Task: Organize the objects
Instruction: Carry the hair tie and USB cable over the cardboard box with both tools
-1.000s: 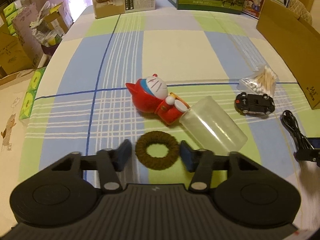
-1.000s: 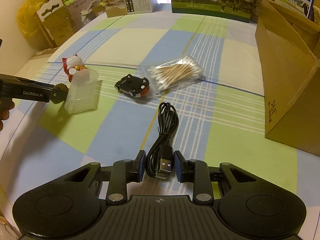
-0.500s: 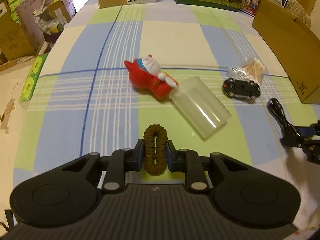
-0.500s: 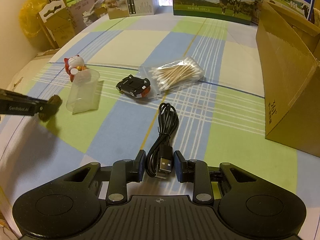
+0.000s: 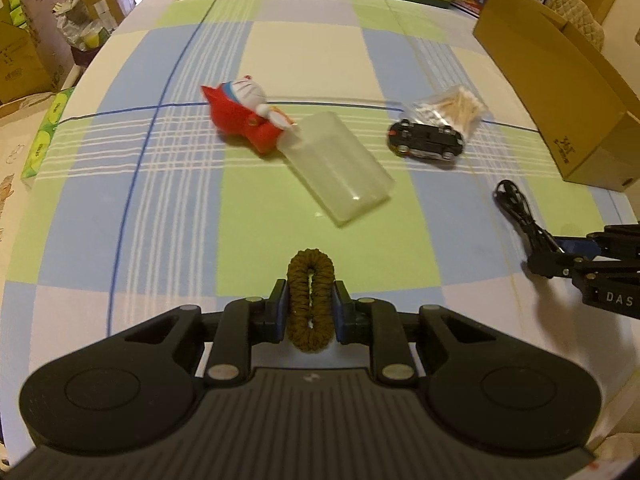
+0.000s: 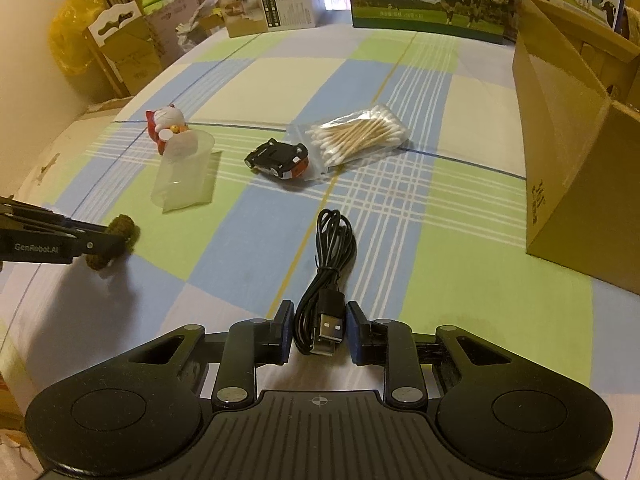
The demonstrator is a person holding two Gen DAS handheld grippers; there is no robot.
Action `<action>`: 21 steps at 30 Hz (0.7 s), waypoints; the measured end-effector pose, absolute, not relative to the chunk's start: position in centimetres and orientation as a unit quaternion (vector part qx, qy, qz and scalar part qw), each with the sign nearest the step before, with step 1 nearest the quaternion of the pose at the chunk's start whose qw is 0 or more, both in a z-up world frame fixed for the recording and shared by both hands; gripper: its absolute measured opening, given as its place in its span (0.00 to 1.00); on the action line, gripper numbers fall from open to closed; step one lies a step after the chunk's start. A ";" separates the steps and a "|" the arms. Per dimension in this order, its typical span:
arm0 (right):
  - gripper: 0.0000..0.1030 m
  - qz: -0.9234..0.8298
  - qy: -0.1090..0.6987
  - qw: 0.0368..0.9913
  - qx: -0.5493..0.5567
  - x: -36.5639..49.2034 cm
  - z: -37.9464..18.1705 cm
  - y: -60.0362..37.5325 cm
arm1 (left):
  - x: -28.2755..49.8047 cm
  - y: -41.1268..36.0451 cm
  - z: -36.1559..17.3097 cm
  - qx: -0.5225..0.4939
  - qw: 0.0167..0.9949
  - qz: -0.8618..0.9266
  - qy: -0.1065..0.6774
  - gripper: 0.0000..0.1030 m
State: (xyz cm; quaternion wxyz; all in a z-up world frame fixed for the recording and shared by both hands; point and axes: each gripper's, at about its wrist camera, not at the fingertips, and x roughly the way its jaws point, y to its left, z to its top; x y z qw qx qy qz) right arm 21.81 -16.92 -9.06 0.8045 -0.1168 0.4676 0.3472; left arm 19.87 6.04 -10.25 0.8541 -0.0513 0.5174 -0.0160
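left gripper (image 5: 310, 312): your jaws pinch the hair tie (image 5: 311, 300) flat, clear of the cloth | right gripper (image 6: 320, 330): jaws apart, straddling the cable (image 6: 326, 280) plug, not clamped | cable's long axis runs straight ahead | box (image 6: 576, 160) lies ahead-right, nearer your right hand

The hair tie (image 5: 311, 305) looks like rough, matt brown yarn. The cup (image 5: 340, 168) is cloudy, smooth plastic; the figurine (image 5: 244, 120) and toy car (image 6: 279, 159) are glossy plastic. The cotton swabs (image 6: 356, 134) have wooden-looking sticks in clear film. The cable (image 6: 330, 256) is matt black, the box (image 6: 568, 152) plain cardboard, the checked tablecloth (image 6: 460, 288) matt fabric.
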 end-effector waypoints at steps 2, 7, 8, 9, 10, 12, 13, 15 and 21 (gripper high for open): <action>0.23 0.349 0.464 0.806 -0.113 21.7 -8.6 -17.3 | 19.8 5.5 -9.9 -0.051 0.856 -0.022 0.515 0.18; 0.22 0.354 0.452 0.812 -0.104 21.4 -7.4 -18.3 | 19.9 3.8 -8.6 -0.047 0.862 -0.036 0.503 0.18; 0.22 0.355 0.450 0.813 -0.103 21.3 -7.2 -18.5 | 19.9 3.5 -8.4 -0.047 0.863 -0.038 0.501 0.18; 0.22 0.356 0.448 0.814 -0.102 21.3 -7.0 -18.6 | 19.9 3.2 -8.1 -0.046 0.864 -0.041 0.499 0.18; 0.22 0.357 0.446 0.815 -0.100 21.2 -6.8 -18.8 | 20.0 2.9 -7.9 -0.045 0.865 -0.043 0.497 0.18; 0.22 0.357 0.440 0.818 -0.095 21.2 -6.3 -19.3 | 20.1 2.4 -7.5 -0.044 0.867 -0.046 0.494 0.18; 0.22 0.357 0.438 0.820 -0.093 21.2 -6.0 -19.5 | 20.1 2.2 -7.3 -0.044 0.868 -0.047 0.493 0.18; 0.22 0.358 0.432 0.823 -0.088 21.2 -5.4 -19.9 | 20.2 1.8 -6.9 -0.045 0.869 -0.049 0.490 0.18; 0.22 0.359 0.415 0.832 -0.076 21.3 -3.8 -21.1 | 20.6 0.5 -5.5 -0.043 0.877 -0.057 0.476 0.18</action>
